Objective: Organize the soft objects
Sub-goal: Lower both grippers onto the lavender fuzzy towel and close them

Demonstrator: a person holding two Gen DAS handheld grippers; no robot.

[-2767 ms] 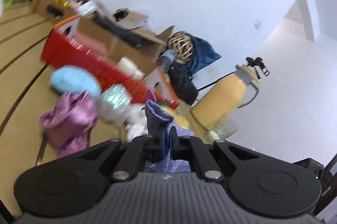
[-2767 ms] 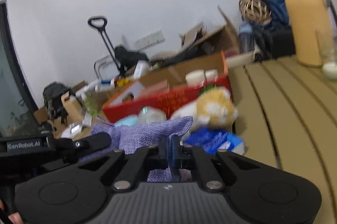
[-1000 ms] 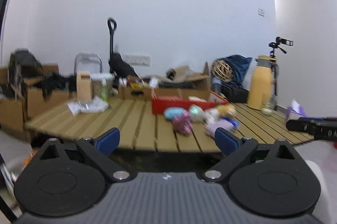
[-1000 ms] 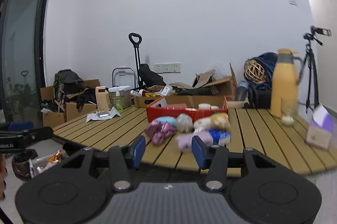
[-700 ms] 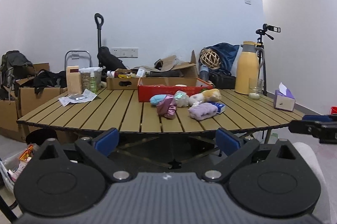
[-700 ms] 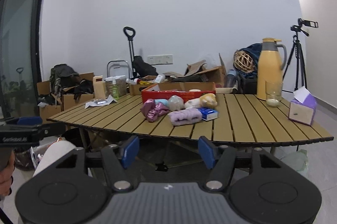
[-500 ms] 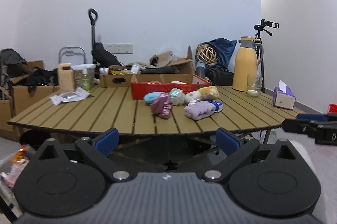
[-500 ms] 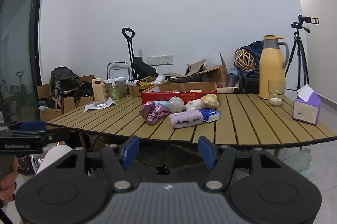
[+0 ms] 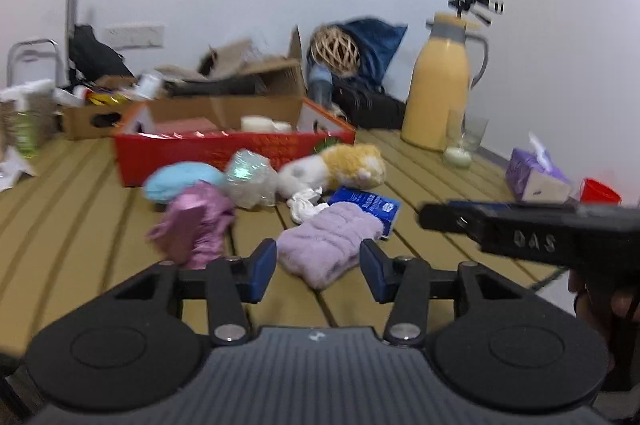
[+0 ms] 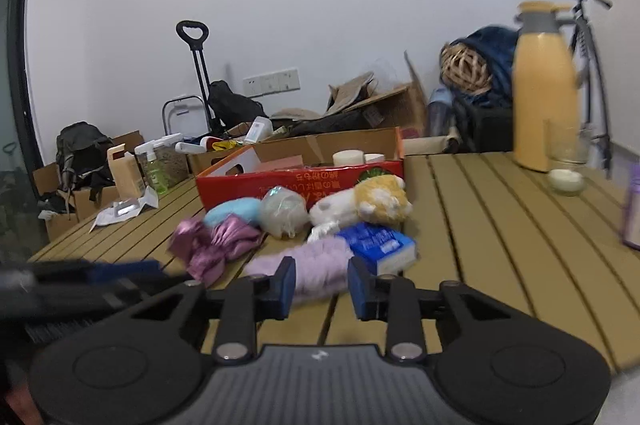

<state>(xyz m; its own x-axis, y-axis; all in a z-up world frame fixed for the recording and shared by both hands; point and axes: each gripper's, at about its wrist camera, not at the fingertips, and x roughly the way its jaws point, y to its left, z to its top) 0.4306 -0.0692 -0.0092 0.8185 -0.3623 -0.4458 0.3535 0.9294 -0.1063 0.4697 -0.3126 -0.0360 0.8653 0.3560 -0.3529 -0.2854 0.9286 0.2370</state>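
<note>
A fluffy lilac cloth (image 9: 328,243) lies on the slatted table, just ahead of my open, empty left gripper (image 9: 318,271). It also shows in the right wrist view (image 10: 308,267), just ahead of my open, empty right gripper (image 10: 321,287). Around it lie a shiny pink cloth (image 9: 192,229), a light blue soft item (image 9: 176,185), a clear wrapped bundle (image 9: 250,179), a yellow and white plush (image 9: 344,169), a small white cloth (image 9: 306,207) and a blue packet (image 9: 366,207). The right gripper's body (image 9: 532,237) reaches in from the right in the left wrist view.
A red cardboard box (image 9: 224,149) stands behind the pile. A yellow thermos (image 9: 438,85) and a glass (image 9: 464,141) stand at the back right, a purple tissue box (image 9: 536,177) further right. Cardboard boxes and bottles (image 10: 132,173) crowd the left and back.
Both grippers have moved from well back off the table to close above its front edge, near the lilac cloth. Both sets of fingers have narrowed but stay open.
</note>
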